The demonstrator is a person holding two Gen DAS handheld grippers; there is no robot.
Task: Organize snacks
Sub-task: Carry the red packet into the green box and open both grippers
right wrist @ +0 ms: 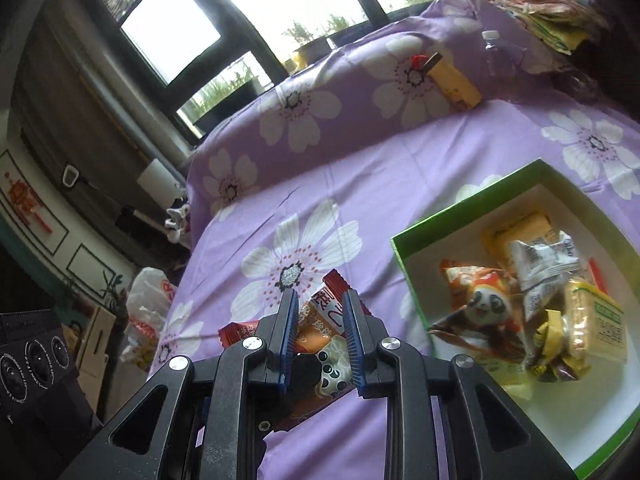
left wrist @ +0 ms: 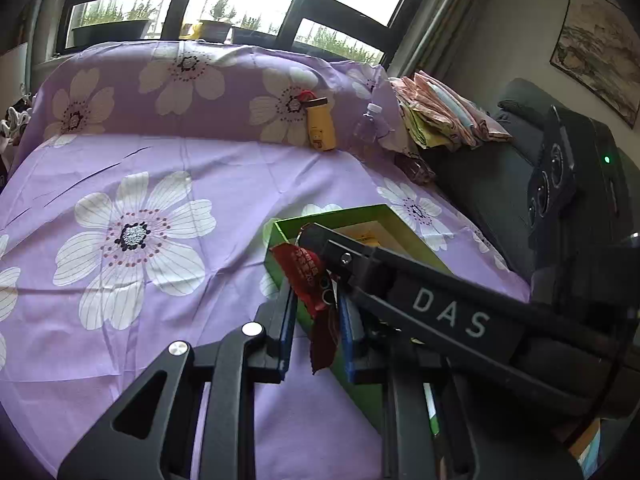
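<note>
My left gripper point(left wrist: 318, 316) has its blue-padded fingers point(left wrist: 289, 320) clamped on a crinkled dark red foil snack packet point(left wrist: 316, 300), which hangs between them with its long axis running up and down. My right gripper point(right wrist: 320, 338) is clamped on an orange-and-red panda-print snack pouch point(right wrist: 320, 332), whose long axis lies along the fingers, pointing away from me.

The landmark is the open green cardboard box point(right wrist: 404, 240) on the lilac flowered bedsheet point(right wrist: 360, 176), already part-filled with wrapped snacks point(right wrist: 532, 280). In the left view the red packet hangs at the box's near-left corner point(left wrist: 276, 240), with the right gripper's arm crossing over the box. From the right fingers the box lies to the right. I judge the left hand nearer to dropping.
</note>
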